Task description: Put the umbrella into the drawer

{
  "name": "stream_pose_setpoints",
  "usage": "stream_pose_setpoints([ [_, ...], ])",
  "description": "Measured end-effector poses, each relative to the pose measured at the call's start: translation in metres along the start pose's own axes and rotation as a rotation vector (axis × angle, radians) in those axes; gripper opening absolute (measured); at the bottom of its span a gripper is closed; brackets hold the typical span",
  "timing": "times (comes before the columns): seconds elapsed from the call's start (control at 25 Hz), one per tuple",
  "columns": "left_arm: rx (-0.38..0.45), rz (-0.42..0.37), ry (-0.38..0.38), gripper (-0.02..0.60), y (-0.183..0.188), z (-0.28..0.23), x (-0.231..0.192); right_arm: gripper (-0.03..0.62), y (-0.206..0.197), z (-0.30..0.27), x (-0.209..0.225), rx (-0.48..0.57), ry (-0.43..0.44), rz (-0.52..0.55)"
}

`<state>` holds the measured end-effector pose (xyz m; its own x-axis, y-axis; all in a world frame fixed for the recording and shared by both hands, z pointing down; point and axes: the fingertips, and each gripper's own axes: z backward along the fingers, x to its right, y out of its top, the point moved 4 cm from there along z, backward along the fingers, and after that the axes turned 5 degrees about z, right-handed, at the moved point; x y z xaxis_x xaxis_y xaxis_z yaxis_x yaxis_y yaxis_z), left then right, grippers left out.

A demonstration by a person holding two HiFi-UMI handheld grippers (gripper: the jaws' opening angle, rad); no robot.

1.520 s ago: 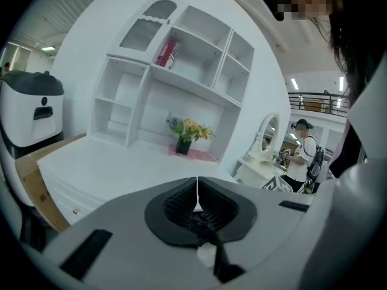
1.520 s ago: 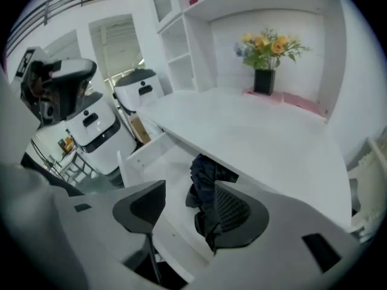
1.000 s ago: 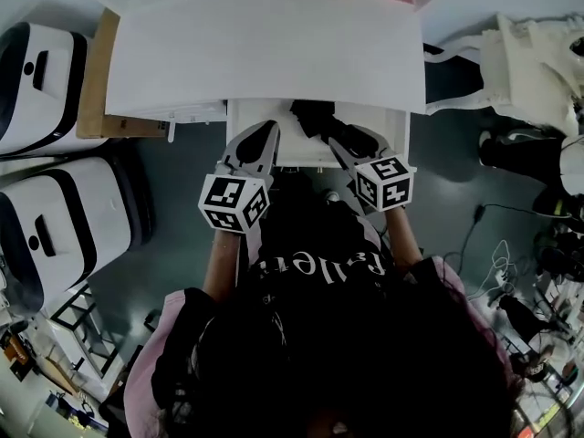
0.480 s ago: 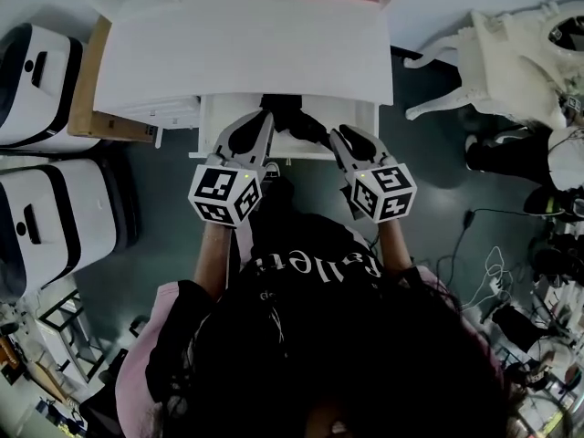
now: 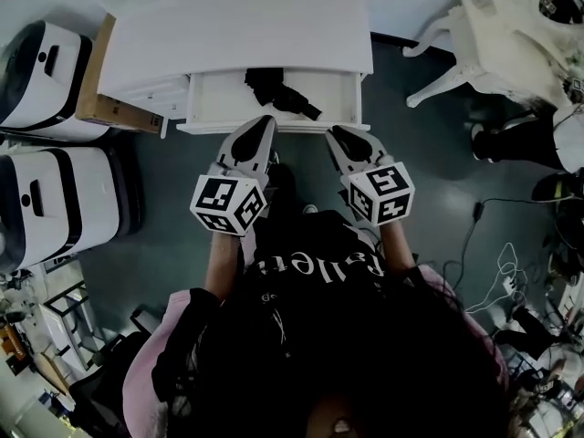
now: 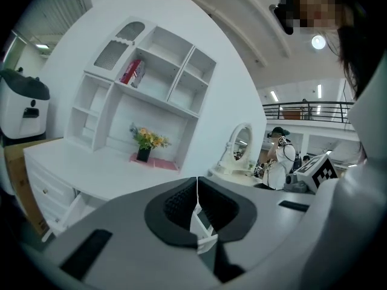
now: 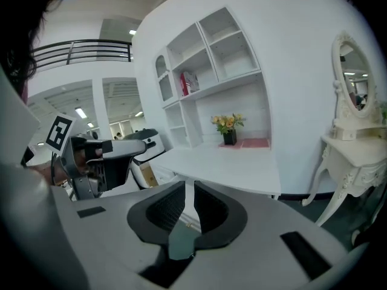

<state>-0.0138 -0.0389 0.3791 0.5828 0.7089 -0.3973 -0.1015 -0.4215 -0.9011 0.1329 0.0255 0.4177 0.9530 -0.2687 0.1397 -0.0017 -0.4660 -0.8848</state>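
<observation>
Left gripper (image 5: 265, 122): jaws pressed together, nothing between. Right gripper (image 5: 335, 132): likewise closed, empty. Both tips just short of drawer (image 5: 219, 99) front edge, not touching, over dark floor (image 5: 438, 172). Drawer stands open under white desk (image 5: 237, 35). Black umbrella (image 5: 278, 91) lies inside, middle to right, one end near front lip. Cardboard box (image 5: 102, 108) sits against desk's left corner. White dressing table (image 5: 511, 35) well off right, wide stretch of floor between it and drawer's right end.
</observation>
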Motion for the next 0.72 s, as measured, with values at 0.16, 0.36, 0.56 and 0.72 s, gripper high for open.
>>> stream_pose_setpoints([
  [0.16,-0.013,-0.016,0.062,0.017,-0.010,0.026,0.013,0.072,-0.020,0.022,-0.010,-0.005,0.017,0.009],
  [0.36,-0.015,0.004,0.088,0.017,-0.012,0.047,0.021,0.069,-0.029,0.034,-0.023,0.007,0.041,-0.028],
  [0.56,-0.016,-0.007,0.068,0.017,-0.007,0.052,0.022,0.067,-0.027,0.033,-0.036,0.007,0.048,-0.030],
  [0.72,-0.014,-0.010,0.051,0.017,0.000,0.055,0.015,0.067,-0.018,0.024,-0.044,0.007,0.042,-0.020],
])
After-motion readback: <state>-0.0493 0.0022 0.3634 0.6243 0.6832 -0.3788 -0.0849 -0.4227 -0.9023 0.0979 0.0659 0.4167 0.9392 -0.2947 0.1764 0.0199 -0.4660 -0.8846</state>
